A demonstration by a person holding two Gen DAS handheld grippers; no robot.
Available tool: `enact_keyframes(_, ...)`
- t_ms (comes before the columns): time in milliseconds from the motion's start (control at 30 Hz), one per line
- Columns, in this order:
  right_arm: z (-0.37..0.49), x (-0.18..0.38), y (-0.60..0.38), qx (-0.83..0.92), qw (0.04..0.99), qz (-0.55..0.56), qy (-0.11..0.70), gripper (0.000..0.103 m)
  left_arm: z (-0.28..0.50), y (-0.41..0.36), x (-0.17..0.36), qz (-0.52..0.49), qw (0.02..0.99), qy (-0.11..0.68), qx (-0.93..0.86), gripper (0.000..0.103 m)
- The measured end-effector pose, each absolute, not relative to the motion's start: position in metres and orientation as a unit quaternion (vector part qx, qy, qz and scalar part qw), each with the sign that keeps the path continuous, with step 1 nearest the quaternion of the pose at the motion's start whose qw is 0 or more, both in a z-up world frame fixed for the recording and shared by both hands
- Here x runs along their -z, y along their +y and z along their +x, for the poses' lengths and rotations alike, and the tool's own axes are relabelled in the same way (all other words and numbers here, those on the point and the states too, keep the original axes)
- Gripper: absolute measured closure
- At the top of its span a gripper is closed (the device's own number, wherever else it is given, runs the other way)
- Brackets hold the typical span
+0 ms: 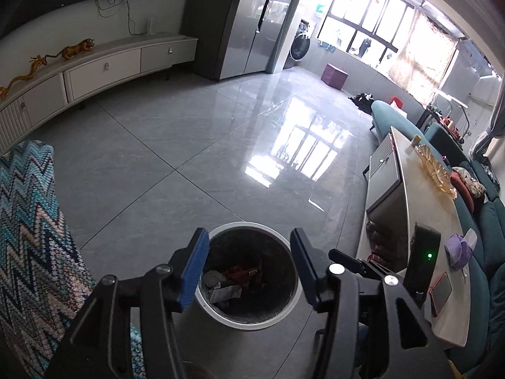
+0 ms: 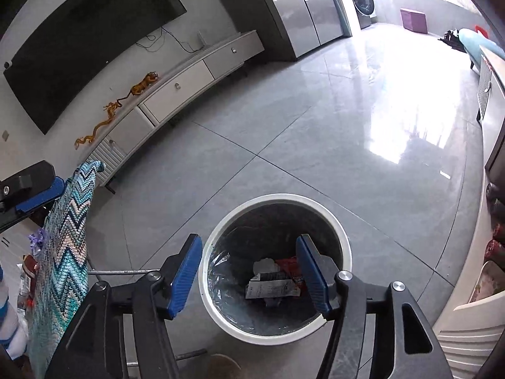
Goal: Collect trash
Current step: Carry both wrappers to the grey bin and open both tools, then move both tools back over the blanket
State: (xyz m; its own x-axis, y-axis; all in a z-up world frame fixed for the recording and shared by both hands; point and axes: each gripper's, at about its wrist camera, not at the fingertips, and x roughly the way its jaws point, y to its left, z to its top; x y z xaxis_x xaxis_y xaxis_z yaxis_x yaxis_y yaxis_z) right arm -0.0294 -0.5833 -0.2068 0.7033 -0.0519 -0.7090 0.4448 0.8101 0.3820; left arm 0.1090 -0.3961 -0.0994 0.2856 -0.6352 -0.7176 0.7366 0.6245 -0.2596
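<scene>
Both grippers hang over the trash bin, a white-rimmed round bin with a dark liner standing on the grey tiled floor. The left gripper has its fingers spread with nothing between them; the right gripper likewise stands spread and empty. Crumpled paper and a red wrapper lie at the bottom of the bin.

Judgement: the drop-off step appears complete. The next move calls for lifting clear of the rim and locating further litter.

Surroundings: a long counter stands just right of the bin, carrying a purple crumpled item, a red phone and a gold leaf dish. A zigzag-knit throw hangs close on the left.

Obstructions: counter edge and throw flank the bin closely; withdrawal should go straight up.
</scene>
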Motion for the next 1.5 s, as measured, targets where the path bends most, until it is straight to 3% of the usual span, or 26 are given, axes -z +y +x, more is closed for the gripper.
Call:
enact_keyframes(400,0.002,0.109,-0.468,0.075,0.928,0.191,0.311,0.035,0.112,-0.233,0.053,0.039,0.864,0.36,0.349,0.051)
enact_keyframes(933,0.075,0.051,-0.249,-0.083,0.945,0.094,0.301,0.028,0.124,0.045,0.027,0.015,0.944,0.294,0.15,0.042)
enact_keyframes(1267,0.105,0.052,-0.193,-0.13,0.938,0.059,0.317,0.027,0.122,0.185,0.032,0.006,0.955,0.293,0.035,0.036)
enact_keyframes(1500,0.127,0.066,-0.167,-0.151,0.929,0.041,0.336,0.027,0.13,0.242,0.056,-0.021,0.945,0.326,-0.004,0.034)
